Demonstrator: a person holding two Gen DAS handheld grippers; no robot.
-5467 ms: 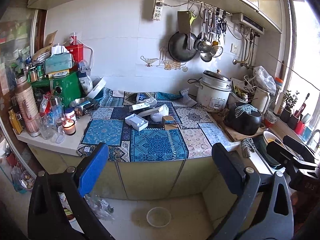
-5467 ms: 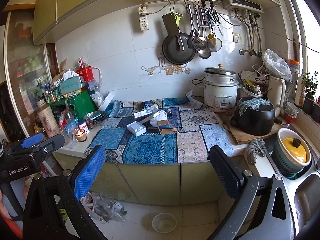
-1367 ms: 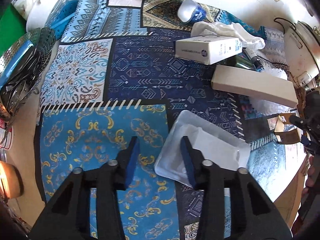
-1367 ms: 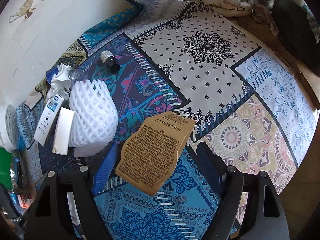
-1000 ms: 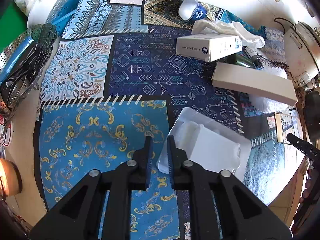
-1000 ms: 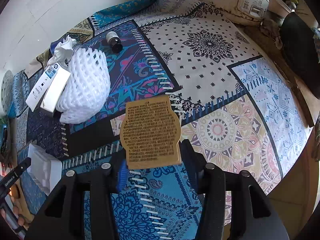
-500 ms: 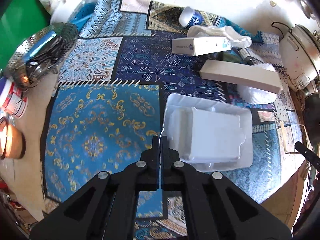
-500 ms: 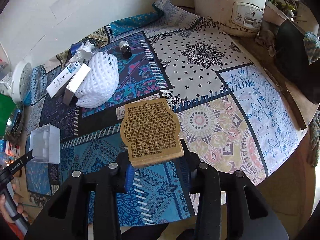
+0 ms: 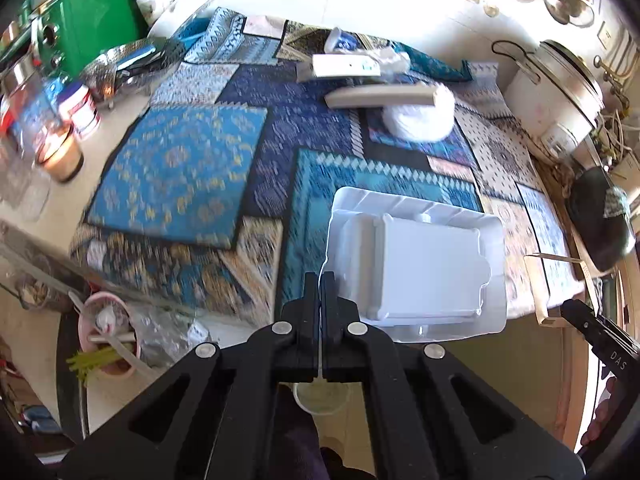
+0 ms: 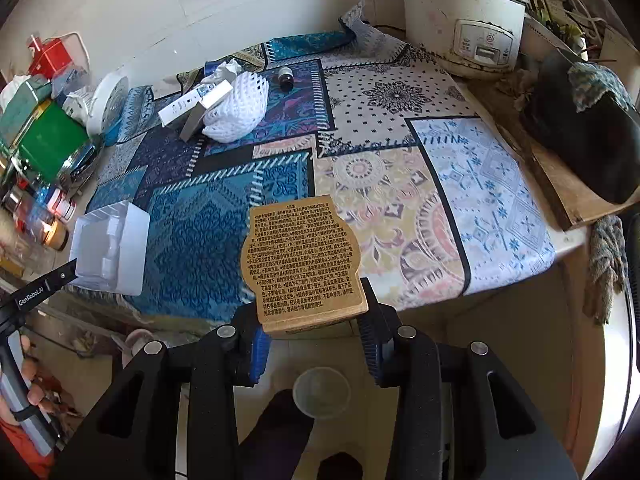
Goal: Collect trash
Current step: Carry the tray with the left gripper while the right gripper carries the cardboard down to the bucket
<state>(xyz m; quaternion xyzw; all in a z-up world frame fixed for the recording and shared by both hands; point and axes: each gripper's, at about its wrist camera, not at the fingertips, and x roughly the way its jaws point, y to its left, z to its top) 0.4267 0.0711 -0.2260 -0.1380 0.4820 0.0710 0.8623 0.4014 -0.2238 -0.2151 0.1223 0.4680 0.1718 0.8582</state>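
My left gripper (image 9: 320,280) is shut on the thin rim of a white plastic tray (image 9: 420,264), lifted off the patterned cloth near the counter's front edge; the same tray (image 10: 112,248) shows at the left of the right wrist view. My right gripper (image 10: 312,340) is shut on a brown printed cardboard box (image 10: 302,268), held above the counter edge. Still lying on the cloth are a white foam net (image 10: 236,110), a white carton (image 10: 192,104), a crumpled tissue (image 10: 224,70) and a small dark bottle (image 10: 286,78).
A rice cooker (image 10: 460,16) and a black pot (image 10: 584,132) stand at the right. A green tin (image 9: 96,20), jars and a lit candle (image 9: 60,152) crowd the left. On the floor below are a clear bowl (image 10: 322,392) and a pink bowl (image 9: 106,332).
Both grippers have pulled back from the counter toward its front edge and risen a little, carrying the tray and the cardboard box. The left jaws closed fully on the tray rim.
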